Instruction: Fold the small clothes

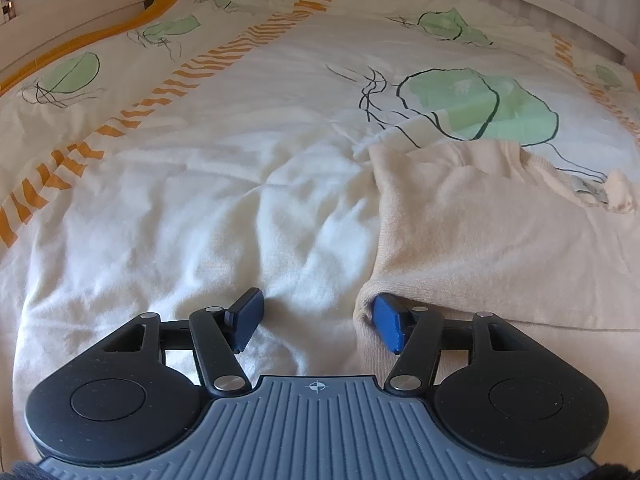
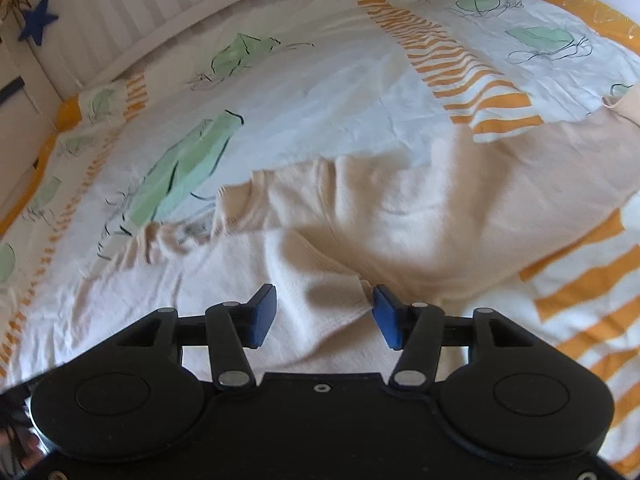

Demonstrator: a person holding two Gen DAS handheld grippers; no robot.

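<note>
left gripper (image 1: 316, 322) fingers released | right gripper (image 2: 324, 318) fingers released | sweater (image 2: 400, 216) on bedspread (image 1: 240, 140)

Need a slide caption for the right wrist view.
Right gripper, jaws open, over a beige sweater lying rumpled on a patterned bedspread.

A pale peach knitted sweater (image 1: 500, 232) lies spread flat on the bedcover (image 1: 240, 128), which is white with green leaf prints and orange stripes. In the left wrist view its folded side edge runs straight up the cover, with a ribbed neckline and a small label at the far end. In the right wrist view the sweater (image 2: 400, 216) is rumpled, with a raised fold across its middle, one part reaching toward the cover's orange stripes and a crumpled sleeve trailing toward a green leaf.
</note>
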